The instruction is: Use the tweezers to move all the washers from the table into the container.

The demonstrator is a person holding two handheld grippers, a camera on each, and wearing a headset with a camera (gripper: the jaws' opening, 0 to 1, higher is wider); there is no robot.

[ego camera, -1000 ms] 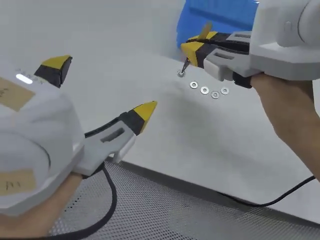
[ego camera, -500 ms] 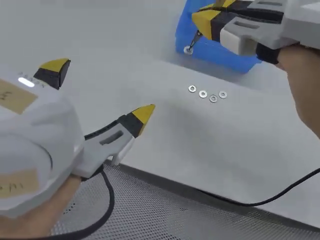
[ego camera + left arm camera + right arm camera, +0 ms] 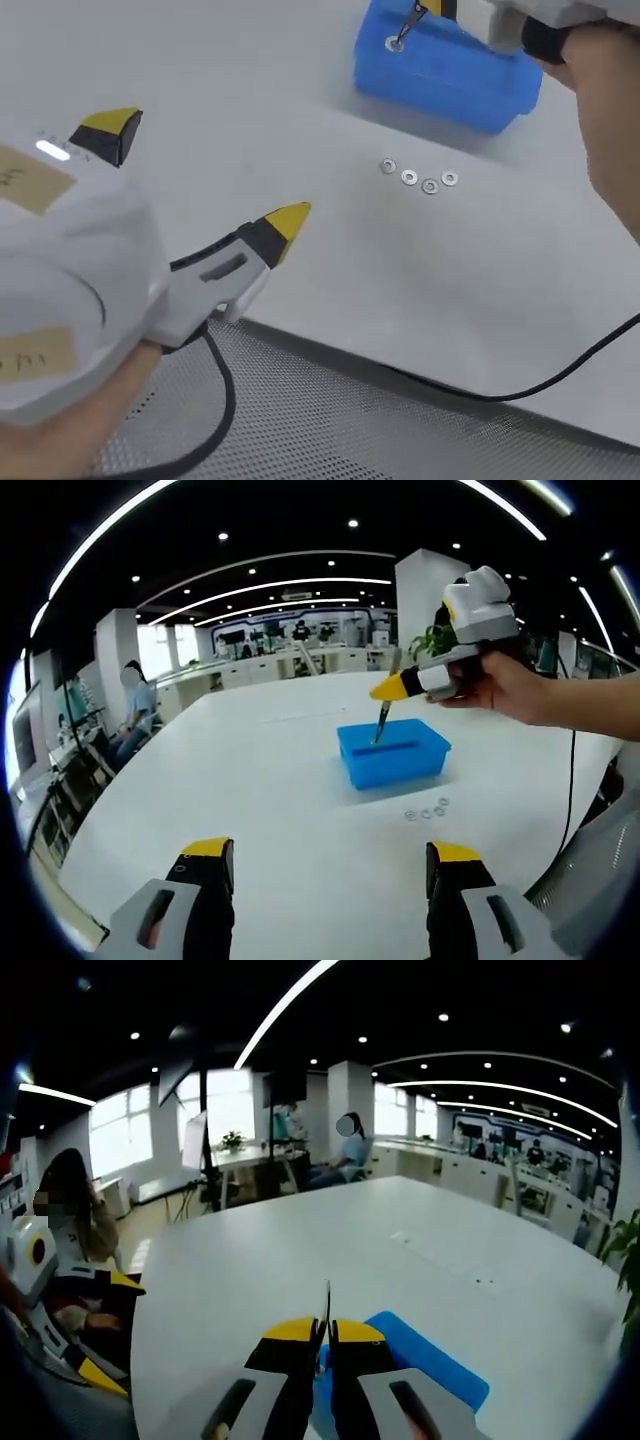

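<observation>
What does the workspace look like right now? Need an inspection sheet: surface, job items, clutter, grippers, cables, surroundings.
Surface: white table, with a perforated mesh panel at the near edge.
Job's things: blue container at the far side; four washers in a short row on the table in front of it; a fifth washer at the tip of the tweezers, over the container.
Clutter: nothing seen.
Grippers: right gripper shut on the tweezers; left gripper open, holding nothing, low over the near table.
Cables: black cable under the left gripper; second black cable across the near right table edge.
Surroundings: open office, desks, seated people.
</observation>
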